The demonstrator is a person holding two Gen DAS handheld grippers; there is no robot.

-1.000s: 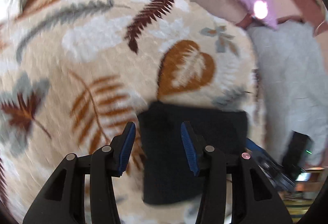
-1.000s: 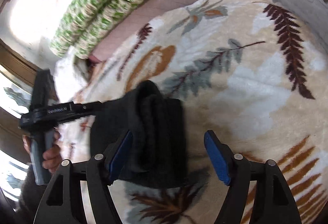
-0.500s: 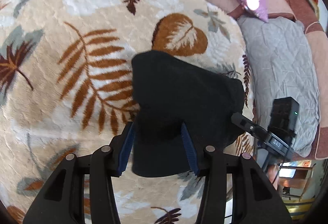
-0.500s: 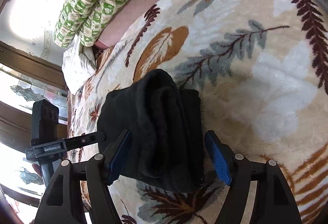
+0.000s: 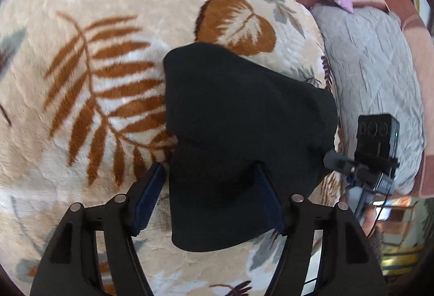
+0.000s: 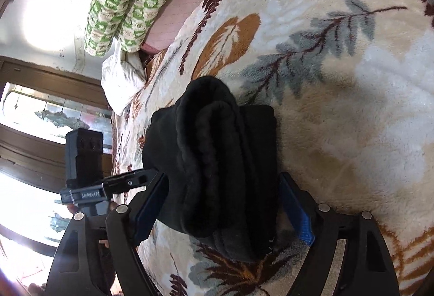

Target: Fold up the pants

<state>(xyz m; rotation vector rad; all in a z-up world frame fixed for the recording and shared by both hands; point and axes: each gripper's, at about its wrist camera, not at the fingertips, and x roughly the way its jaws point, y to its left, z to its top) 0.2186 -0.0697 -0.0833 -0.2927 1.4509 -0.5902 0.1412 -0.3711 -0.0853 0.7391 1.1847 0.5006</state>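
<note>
The folded black pants [image 5: 244,138] are laid on the leaf-patterned blanket [image 5: 95,65]. Both the left gripper [image 5: 211,195] and right gripper [image 6: 225,203] have just been opening around the bundle, unclenched; they are best drawn back straight so the folds are not dragged.

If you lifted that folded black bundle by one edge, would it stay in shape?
Probably not. The pants are soft, thick fleece folded in loose rounded layers, so they would likely sag and unfold. They look light for their bulk. The fuzzy blanket should grip them, so a push would likely bunch rather than slide them.
</note>
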